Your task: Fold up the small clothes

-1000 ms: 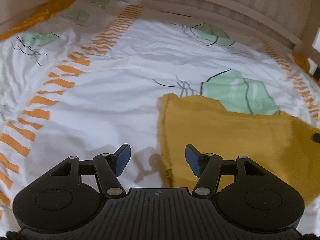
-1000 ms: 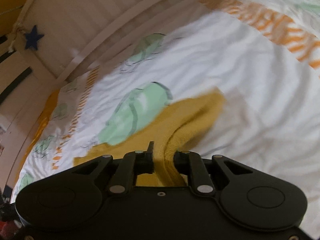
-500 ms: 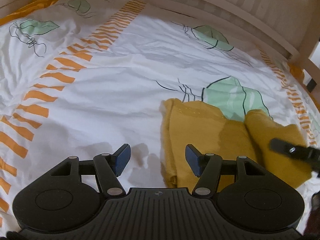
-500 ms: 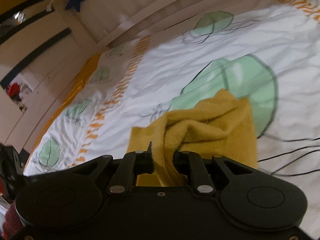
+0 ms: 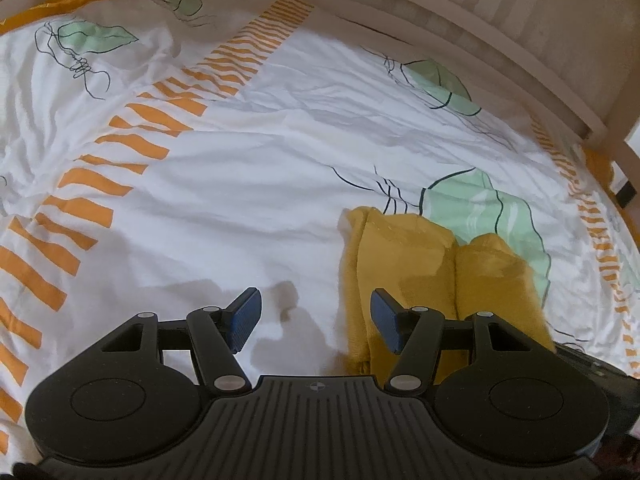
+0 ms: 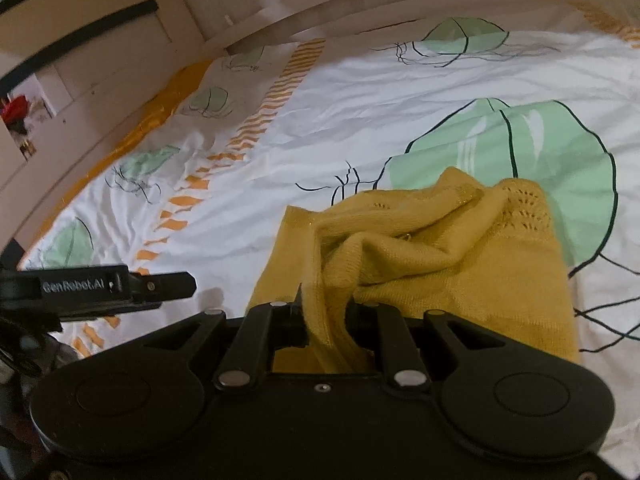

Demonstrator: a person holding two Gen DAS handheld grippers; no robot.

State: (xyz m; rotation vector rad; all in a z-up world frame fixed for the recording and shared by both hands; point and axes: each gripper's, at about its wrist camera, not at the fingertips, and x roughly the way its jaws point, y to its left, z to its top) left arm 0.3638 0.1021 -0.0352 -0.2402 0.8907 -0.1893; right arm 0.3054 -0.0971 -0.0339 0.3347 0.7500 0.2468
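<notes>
A small mustard-yellow knitted garment [image 5: 404, 256] lies on the white patterned bed sheet [image 5: 248, 200], partly folded over itself. My left gripper [image 5: 316, 316] is open and empty, low over the sheet, its right finger over the garment's left edge. My right gripper [image 6: 324, 308] is shut on a bunched edge of the garment [image 6: 440, 248], which drapes forward from its jaws onto the sheet. The left gripper's side also shows at the left of the right wrist view [image 6: 120, 286].
A pale wooden slatted bed rail [image 5: 500, 40] runs along the far side of the bed. An orange blanket edge [image 6: 132, 128] borders the sheet on the left. A wall and cupboard [image 6: 80, 40] stand beyond it.
My right gripper has carried the garment's edge leftward over itself, making a fold. The left gripper has stayed open and moved little.
</notes>
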